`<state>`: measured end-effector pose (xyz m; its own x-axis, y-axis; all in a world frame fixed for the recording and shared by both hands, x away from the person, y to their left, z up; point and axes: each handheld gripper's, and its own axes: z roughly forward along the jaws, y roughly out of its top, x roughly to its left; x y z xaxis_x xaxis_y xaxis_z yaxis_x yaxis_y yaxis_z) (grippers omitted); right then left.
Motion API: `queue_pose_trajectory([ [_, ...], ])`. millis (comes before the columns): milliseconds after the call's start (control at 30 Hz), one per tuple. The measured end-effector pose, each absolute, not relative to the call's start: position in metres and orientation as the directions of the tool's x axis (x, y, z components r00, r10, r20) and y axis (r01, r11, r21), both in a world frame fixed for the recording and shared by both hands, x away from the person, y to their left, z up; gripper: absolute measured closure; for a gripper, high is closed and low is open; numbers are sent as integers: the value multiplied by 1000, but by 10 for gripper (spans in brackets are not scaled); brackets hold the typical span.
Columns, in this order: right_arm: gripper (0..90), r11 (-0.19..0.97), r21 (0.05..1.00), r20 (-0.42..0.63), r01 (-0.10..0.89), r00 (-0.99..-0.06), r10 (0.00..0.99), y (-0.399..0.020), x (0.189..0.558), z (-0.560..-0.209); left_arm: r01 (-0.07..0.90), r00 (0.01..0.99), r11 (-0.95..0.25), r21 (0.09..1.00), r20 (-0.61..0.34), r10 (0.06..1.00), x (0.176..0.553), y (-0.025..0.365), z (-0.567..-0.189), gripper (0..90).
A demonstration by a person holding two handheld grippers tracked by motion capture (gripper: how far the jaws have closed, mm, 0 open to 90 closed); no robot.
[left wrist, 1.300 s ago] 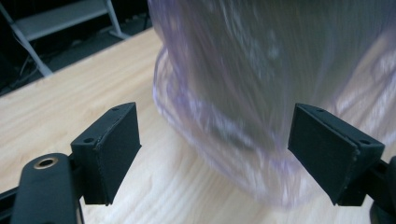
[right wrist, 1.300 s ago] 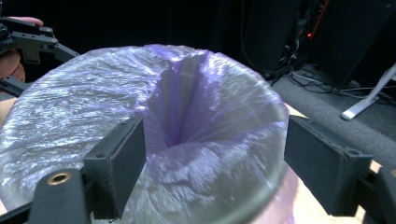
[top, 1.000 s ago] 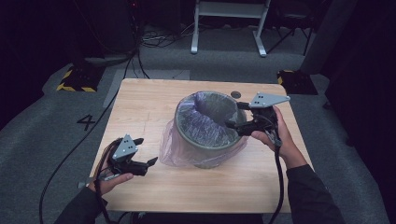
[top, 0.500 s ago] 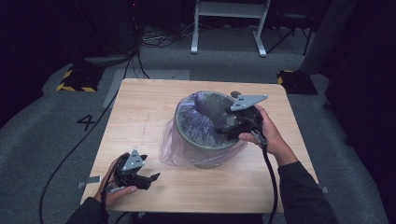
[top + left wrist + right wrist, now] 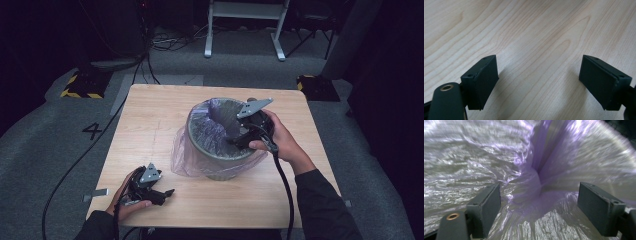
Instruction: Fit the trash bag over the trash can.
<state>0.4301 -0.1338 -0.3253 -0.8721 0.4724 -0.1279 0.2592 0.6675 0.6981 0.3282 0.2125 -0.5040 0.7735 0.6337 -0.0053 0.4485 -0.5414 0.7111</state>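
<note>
Two black, block-shaped jaws of the right gripper (image 5: 539, 205) are seen rising from the bottom corners, set wide apart with nothing pressed between the pads (image 5: 490, 207). Between and beyond them, a thin, translucent purple plastic bag liner (image 5: 529, 170) is spread, crinkled and glossy with white highlights. A deep fold in the plastic is gathered into a dark purple crease straight ahead of the gap, slightly nearer the left finger. Lighter, stretched film is shown past the right finger (image 5: 599, 207), and rumpled film past the left one. The upper edges are blurred.
</note>
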Motion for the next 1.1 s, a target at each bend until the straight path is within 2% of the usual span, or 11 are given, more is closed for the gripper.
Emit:
queue_pose_trajectory([
  [267,200,718,620,-115,318,-868,483,-124,436,-333,443,781,-547,710,-5,625,329,212,-504,146],
  [600,216,781,525,-106,339,-884,456,-117,440,-335,437,784,-549,713,-3,620,328,212,-504,150],
  [800,219,742,575,-88,345,-875,476,-123,439,-334,437,784,-549,713,-3,620,328,212,-504,150],
  [900,239,699,648,-112,303,-870,480,-130,433,-330,437,784,-549,713,-3,620,328,212,-504,150],
  [1100,235,638,706,-96,306,-852,515,-141,430,-325,437,784,-549,713,-3,621,328,212,-504,150],
])
